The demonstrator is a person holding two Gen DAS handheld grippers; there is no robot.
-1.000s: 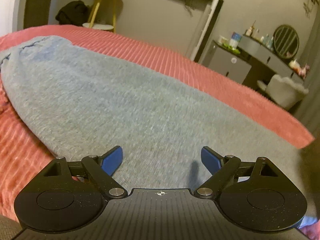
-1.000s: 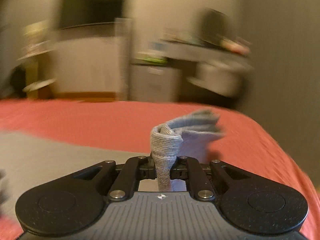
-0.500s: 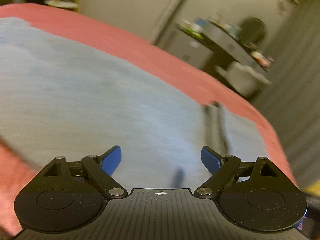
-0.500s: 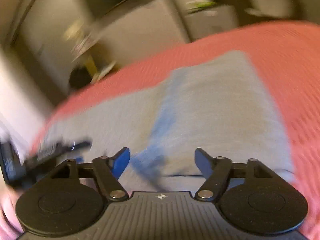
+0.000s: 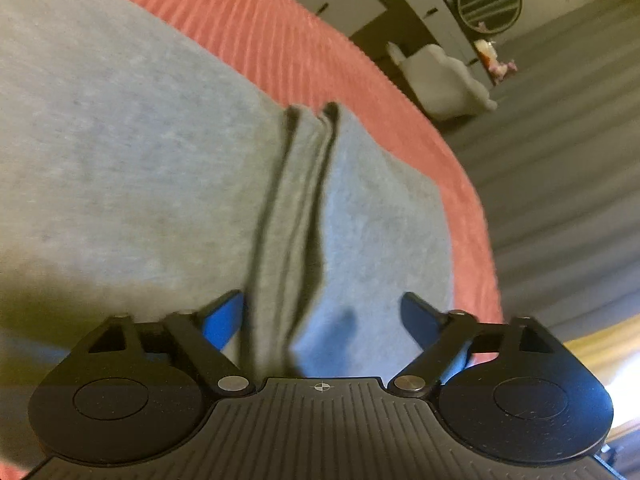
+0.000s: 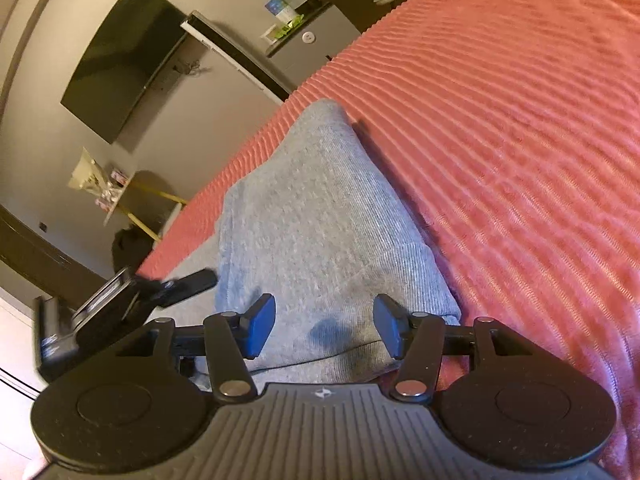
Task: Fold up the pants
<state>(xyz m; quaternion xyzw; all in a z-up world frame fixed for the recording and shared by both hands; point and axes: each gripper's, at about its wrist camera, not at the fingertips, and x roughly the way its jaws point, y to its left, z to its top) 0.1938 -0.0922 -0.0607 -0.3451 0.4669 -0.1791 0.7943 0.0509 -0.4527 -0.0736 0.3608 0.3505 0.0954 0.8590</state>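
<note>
Pants (image 5: 140, 152): fold ridge runs straight ahead between left gripper (image 5: 322, 314) fingers, nearest.
Fingers: both pairs apart, closing, unclamped.
Right gripper (image 6: 324, 328): over folded end.

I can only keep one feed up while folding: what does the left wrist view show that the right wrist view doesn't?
Left wrist only: a raised double ridge of stacked fabric edges running away from the left gripper, plus a round mirror and a pale chair.

Right wrist only: the left gripper seen from outside, a dark wall screen, and the right gripper.

Both: the grey pants lying on the pink bedspread. Both sets of jaws are closing, pads apart over the cloth.
</note>
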